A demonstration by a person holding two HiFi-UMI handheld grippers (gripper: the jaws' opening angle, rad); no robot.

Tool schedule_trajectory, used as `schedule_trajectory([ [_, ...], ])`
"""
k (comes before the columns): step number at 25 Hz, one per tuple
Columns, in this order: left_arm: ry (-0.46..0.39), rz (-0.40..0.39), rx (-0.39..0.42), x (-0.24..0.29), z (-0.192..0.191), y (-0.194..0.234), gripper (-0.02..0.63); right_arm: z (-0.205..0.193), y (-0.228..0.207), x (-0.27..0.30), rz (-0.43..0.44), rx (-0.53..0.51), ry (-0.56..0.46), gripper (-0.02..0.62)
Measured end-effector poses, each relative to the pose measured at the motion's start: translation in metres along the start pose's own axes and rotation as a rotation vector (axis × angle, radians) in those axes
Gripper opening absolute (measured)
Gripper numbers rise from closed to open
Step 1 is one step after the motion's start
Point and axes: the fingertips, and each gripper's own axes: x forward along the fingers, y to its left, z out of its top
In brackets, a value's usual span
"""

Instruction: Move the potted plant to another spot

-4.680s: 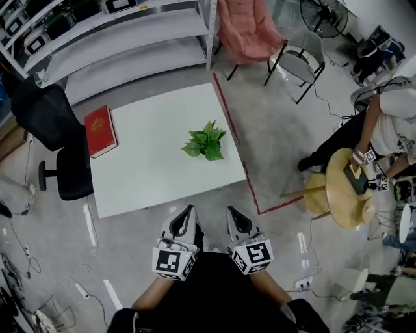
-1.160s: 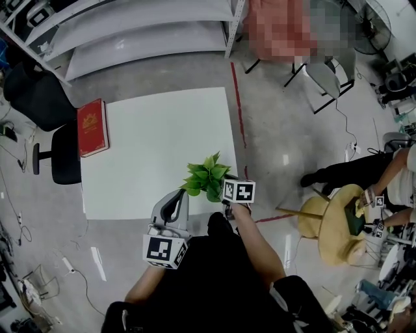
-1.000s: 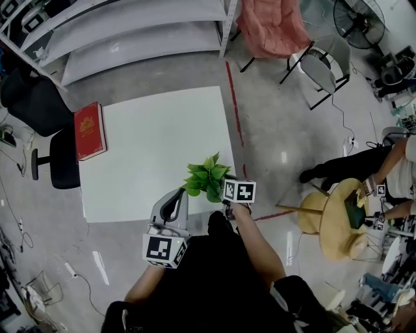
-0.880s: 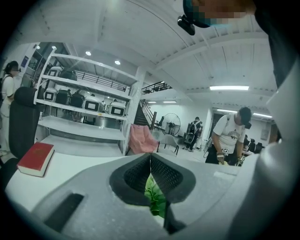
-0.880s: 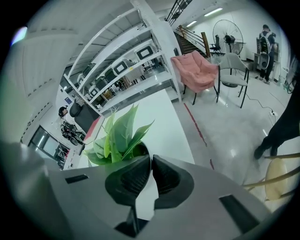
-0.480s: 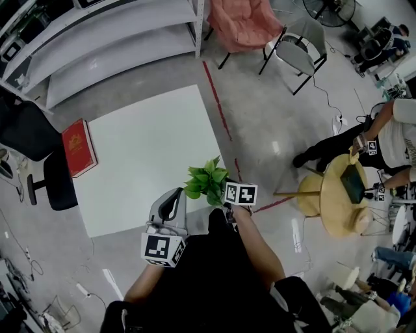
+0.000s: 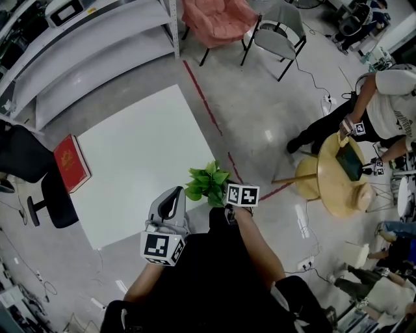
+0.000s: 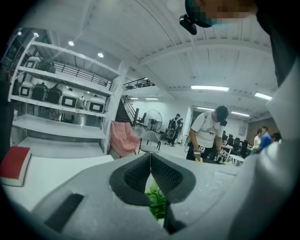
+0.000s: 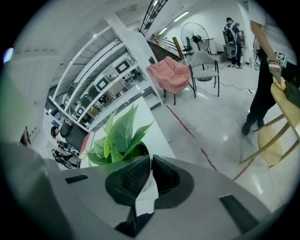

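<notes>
The right hand-held gripper (image 9: 151, 162) pinches the potted plant (image 7: 207, 184), apparently at the pot rim, with the leaves just beyond its jaws. The left hand-held gripper (image 8: 150, 161) is pressed together and empty.

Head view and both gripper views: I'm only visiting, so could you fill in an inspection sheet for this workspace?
Surface: white table, carrying a book at one edge.
Job's things: potted plant by the table's near corner, gripped at its white pot.
Clutter: red book at the table's left edge.
Grippers: right gripper shut on the potted plant; left gripper shut with nothing in it, beside the plant.
Cables: power strip and loose cords on the floor.
Surroundings: shelves, pink chair, black office chair, round wooden table with a person at it.
</notes>
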Motion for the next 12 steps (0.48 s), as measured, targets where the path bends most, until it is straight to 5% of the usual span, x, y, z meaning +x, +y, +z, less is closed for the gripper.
schedule_trajectory([
  [12, 0.028, -0.026, 0.012, 0.0066, -0.0032, -0.0047, 0.017, -0.0062, -0.0079, 0.0037, 0.005, 0.041, 0.000, 0.028],
])
